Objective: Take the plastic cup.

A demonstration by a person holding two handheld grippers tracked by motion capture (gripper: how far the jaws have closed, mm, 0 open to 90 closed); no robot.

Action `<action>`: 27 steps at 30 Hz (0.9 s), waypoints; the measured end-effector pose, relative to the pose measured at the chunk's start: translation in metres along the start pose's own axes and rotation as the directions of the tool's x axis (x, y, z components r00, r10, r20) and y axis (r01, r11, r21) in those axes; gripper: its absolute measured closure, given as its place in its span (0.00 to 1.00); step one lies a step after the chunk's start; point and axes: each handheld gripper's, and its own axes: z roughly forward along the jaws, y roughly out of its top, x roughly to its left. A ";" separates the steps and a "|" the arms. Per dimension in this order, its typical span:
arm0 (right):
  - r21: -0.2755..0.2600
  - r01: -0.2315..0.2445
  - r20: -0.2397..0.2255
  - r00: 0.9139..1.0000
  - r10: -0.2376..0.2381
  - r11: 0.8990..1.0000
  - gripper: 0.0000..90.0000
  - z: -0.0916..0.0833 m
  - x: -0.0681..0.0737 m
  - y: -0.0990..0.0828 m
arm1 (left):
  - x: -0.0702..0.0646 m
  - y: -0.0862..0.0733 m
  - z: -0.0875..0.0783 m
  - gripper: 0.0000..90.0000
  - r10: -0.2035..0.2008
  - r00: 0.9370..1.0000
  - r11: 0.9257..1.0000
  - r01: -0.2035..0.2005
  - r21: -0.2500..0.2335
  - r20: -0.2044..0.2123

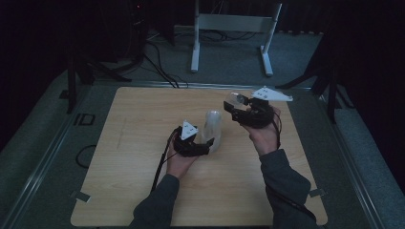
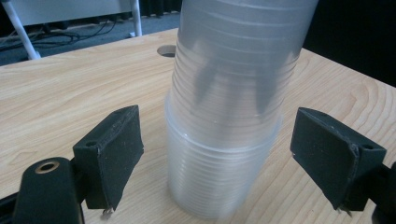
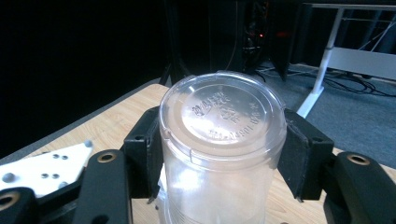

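Dim room, pale wooden tabletop (image 1: 143,191). Near its middle stands a stack of clear plastic cups (image 2: 224,130). Left of the stack, the left gripper (image 1: 206,144) has its jaws wide around its base, pads clear. Right of the stack, the right gripper (image 1: 234,106), raised, clamps a single clear cup (image 3: 219,140).

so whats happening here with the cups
A person works at a wooden table with a hand-held gripper in each hand. The right hand-held gripper is clamped on a single clear plastic cup, held up off the table. The left hand-held gripper sits open around a stack of clear cups standing on the table, its pads not touching it.
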 end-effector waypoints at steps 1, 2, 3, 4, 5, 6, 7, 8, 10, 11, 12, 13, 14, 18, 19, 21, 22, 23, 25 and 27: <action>0.001 -0.002 0.004 1.000 0.002 1.000 0.44 -0.002 -0.001 -0.001 | 0.000 0.000 -0.001 0.18 0.000 1.000 1.000 0.000 -0.001 0.001; 0.002 -0.004 0.007 1.000 0.004 1.000 0.44 -0.003 -0.003 -0.001 | 0.000 0.000 -0.002 0.18 0.001 1.000 1.000 -0.001 -0.002 0.001; 0.002 -0.005 0.011 1.000 0.005 1.000 0.44 -0.005 -0.004 -0.002 | 0.001 -0.001 -0.003 0.18 0.002 1.000 1.000 -0.002 -0.003 0.002; 0.002 -0.005 0.011 1.000 0.005 1.000 0.44 -0.005 -0.004 -0.002 | 0.001 -0.001 -0.003 0.18 0.002 1.000 1.000 -0.002 -0.003 0.002; 0.002 -0.010 0.019 1.000 0.010 1.000 0.44 -0.008 -0.007 -0.004 | 0.001 -0.001 -0.006 0.18 0.000 1.000 1.000 0.000 -0.006 0.000; 0.002 -0.016 0.025 1.000 0.016 1.000 0.44 -0.010 -0.009 -0.005 | 0.001 -0.002 -0.007 0.18 0.000 1.000 1.000 0.000 -0.008 0.000; 0.003 -0.020 0.031 0.999 0.020 1.000 0.44 -0.011 -0.011 -0.006 | 0.001 -0.002 -0.008 0.18 -0.004 1.000 1.000 0.004 -0.012 0.000; 0.007 -0.026 0.038 0.999 0.026 1.000 0.44 -0.012 -0.012 -0.007 | 0.002 -0.003 -0.010 0.18 -0.002 1.000 1.000 0.002 -0.013 0.000; 0.008 -0.027 0.042 0.999 0.027 1.000 0.44 -0.014 -0.013 -0.008 | 0.001 -0.003 -0.011 0.18 -0.003 1.000 1.000 0.003 -0.014 -0.001; 0.011 -0.030 0.052 0.998 0.030 0.999 0.44 -0.016 -0.016 -0.011 | 0.001 -0.005 -0.013 0.18 0.000 1.000 1.000 0.000 -0.014 -0.003; 0.013 -0.032 0.057 0.998 0.031 0.999 0.44 -0.017 -0.017 -0.013 | 0.001 -0.005 -0.014 0.18 -0.001 1.000 1.000 0.001 -0.016 -0.004; 0.017 -0.031 0.063 0.998 0.030 0.999 0.44 -0.018 -0.018 -0.014 | 0.001 -0.006 -0.016 0.18 -0.002 1.000 1.000 0.002 -0.018 -0.003; 0.022 -0.032 0.068 0.997 0.030 0.999 0.44 -0.018 -0.020 -0.015 | 0.001 -0.006 -0.016 0.18 -0.002 1.000 1.000 0.002 -0.018 -0.003; 0.029 -0.036 0.079 0.996 0.034 0.999 0.45 -0.021 -0.024 -0.018 | 0.005 -0.008 -0.018 0.18 -0.025 1.000 0.999 0.025 -0.024 -0.003; 0.030 -0.036 0.082 0.996 0.034 0.999 0.45 -0.021 -0.024 -0.019 | 0.006 -0.008 -0.018 0.18 -0.027 1.000 0.999 0.027 -0.023 -0.003; 0.032 -0.038 0.085 0.996 0.035 0.999 0.45 -0.022 -0.025 -0.021 | 0.006 -0.008 -0.019 0.18 -0.026 1.000 0.999 0.026 -0.024 -0.004; 0.032 -0.038 0.087 0.996 0.035 0.999 0.45 -0.023 -0.026 -0.022 | 0.005 -0.009 -0.019 0.18 -0.022 1.000 0.999 0.022 -0.024 -0.004; 0.033 -0.040 0.087 0.996 0.037 0.999 0.45 -0.023 -0.026 -0.023 | 0.005 -0.009 -0.019 0.18 -0.023 1.000 0.999 0.023 -0.024 -0.004; 0.036 -0.045 0.089 0.995 0.041 0.998 0.45 -0.023 -0.027 -0.025 | 0.004 -0.009 -0.020 0.18 -0.025 1.000 0.999 0.025 -0.026 -0.003; 0.040 -0.046 0.089 0.995 0.043 0.998 0.45 -0.024 -0.027 -0.028 | 0.003 -0.009 -0.021 0.18 -0.027 1.000 0.999 0.027 -0.030 0.000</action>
